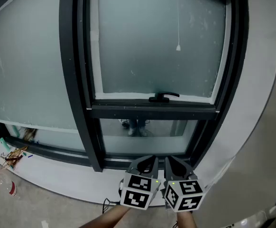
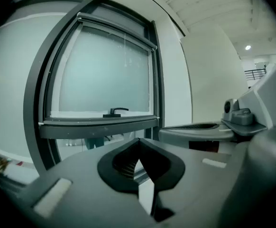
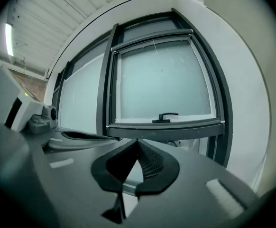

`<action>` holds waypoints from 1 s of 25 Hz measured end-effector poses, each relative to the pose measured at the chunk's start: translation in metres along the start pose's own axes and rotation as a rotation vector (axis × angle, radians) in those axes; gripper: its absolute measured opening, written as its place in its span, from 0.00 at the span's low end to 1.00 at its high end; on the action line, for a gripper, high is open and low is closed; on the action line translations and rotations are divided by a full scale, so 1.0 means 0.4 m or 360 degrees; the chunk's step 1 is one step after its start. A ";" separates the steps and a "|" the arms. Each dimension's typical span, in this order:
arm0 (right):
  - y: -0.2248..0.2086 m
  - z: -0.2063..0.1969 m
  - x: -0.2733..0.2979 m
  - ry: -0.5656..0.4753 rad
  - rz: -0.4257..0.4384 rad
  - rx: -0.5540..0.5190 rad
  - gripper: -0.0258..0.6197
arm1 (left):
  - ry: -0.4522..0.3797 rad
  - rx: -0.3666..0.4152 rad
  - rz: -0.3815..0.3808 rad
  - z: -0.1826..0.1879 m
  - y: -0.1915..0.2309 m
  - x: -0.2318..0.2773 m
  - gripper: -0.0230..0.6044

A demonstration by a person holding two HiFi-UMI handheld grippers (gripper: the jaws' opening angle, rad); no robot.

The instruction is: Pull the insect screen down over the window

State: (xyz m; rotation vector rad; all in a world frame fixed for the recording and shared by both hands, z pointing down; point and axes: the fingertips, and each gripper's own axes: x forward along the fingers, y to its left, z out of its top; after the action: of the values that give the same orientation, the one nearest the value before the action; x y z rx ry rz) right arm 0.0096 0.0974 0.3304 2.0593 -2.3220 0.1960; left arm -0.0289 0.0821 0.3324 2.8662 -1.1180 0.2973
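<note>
A dark-framed window [image 1: 76,80] with a frosted pane [image 1: 161,46] fills the head view. A thin pull cord ending in a white bead [image 1: 178,47] hangs in front of the upper pane. A black handle [image 1: 162,98] sits on the sash's bottom rail. A grey bar [image 3: 152,36] runs along the top of the sash, and the cord [image 3: 155,49] drops from it. My left gripper [image 1: 153,158] and right gripper [image 1: 167,158] are side by side, low beneath the window, both shut and empty. Their closed tips show in the left gripper view [image 2: 138,140] and the right gripper view [image 3: 137,140].
A fixed frosted pane [image 1: 24,56] lies left of the sash, and a clear lower pane [image 1: 142,132] below it. A curved white wall [image 1: 261,103] rises on the right. Scraps of litter [image 1: 12,156] lie on the ledge at far left. A dark cable [image 1: 110,204] lies by the left gripper.
</note>
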 end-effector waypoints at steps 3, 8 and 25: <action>0.016 -0.009 0.021 -0.0003 -0.0008 -0.0004 0.05 | -0.0002 -0.0003 -0.0010 -0.010 0.025 0.002 0.04; 0.026 -0.022 0.041 -0.0019 -0.0033 -0.0002 0.05 | -0.0002 0.0001 -0.0031 -0.023 0.049 0.009 0.04; 0.005 0.039 0.242 -0.0115 -0.0087 -0.0141 0.04 | -0.0092 0.0024 -0.0038 0.026 0.219 0.125 0.04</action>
State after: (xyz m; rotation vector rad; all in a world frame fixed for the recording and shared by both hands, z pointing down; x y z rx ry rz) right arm -0.0033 0.0004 0.3251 2.1179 -2.2657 0.0169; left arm -0.0503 -0.0171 0.3303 2.9171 -1.0943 0.2239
